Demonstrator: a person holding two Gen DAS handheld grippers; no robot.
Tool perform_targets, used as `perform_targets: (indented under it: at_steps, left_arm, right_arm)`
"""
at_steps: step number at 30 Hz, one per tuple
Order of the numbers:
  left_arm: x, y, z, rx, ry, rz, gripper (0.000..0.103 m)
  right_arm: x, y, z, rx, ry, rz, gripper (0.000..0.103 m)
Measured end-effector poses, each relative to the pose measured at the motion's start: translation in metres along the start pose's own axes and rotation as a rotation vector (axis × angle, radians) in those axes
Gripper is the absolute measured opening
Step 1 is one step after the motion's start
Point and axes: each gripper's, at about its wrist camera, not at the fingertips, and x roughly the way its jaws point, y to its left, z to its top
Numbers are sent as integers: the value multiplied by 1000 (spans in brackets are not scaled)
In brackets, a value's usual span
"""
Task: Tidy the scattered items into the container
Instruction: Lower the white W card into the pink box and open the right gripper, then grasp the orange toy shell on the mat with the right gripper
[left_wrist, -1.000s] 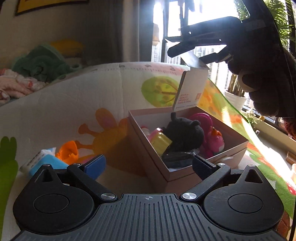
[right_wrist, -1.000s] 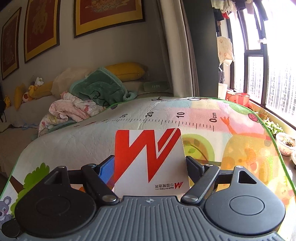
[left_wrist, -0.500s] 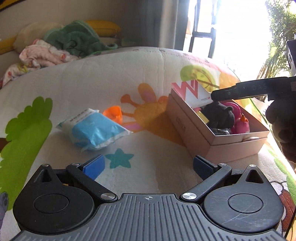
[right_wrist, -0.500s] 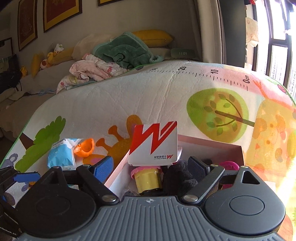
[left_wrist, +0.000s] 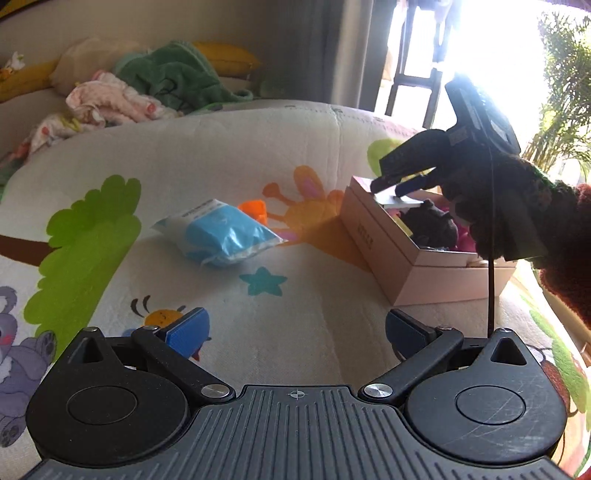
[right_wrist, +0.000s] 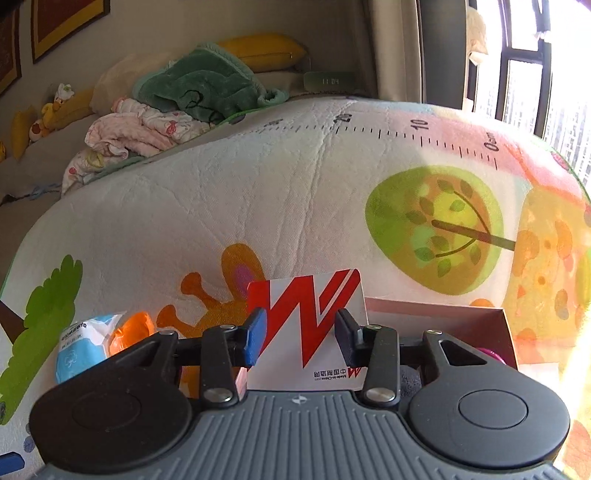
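left wrist view: our left claw (left_wrist: 295, 332) hangs spread wide above the printed play mat (left_wrist: 229, 155), nothing between its blue pads (left_wrist: 188, 328). ahead and left of it lies a blue-and-white packet (left_wrist: 221, 234), flat on the mat, with an orange toy (left_wrist: 253, 208) touching its far edge. both sit well apart from our left claw. to the right stands the pink box (left_wrist: 391, 251), open, a dark plush toy (left_wrist: 430, 225) and something pink inside. the right claw (left_wrist: 397, 184), held by a gloved hand (left_wrist: 498, 206), hovers over the box's near-left corner with a thin card (left_wrist: 402, 201) seen edge-on at its tips.

right wrist view: our right claw (right_wrist: 301, 332) is clenched on a white card with a red zigzag logo (right_wrist: 306, 321), one pad on each side edge, the card upright and facing the camera. behind and below the card we see the pink box (right_wrist: 443, 314), its inner wall lit; a magenta item (right_wrist: 491, 356) shows at the right. whether the card touches the contents we cannot tell. off to the left, the blue-and-white packet (right_wrist: 79, 345) and the orange toy (right_wrist: 131, 330) lie touching on the mat (right_wrist: 258, 192). piled clothes (right_wrist: 140, 129) and a green blanket (right_wrist: 207, 88) rest beyond the mat's far edge.
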Motion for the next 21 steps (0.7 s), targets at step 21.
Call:
perform_targets:
  at_steps: [21]
  left_arm:
    - [0,51,-22,-141,19,62,103]
  right_arm:
    - [-10,102,-3,-58,67,213,40]
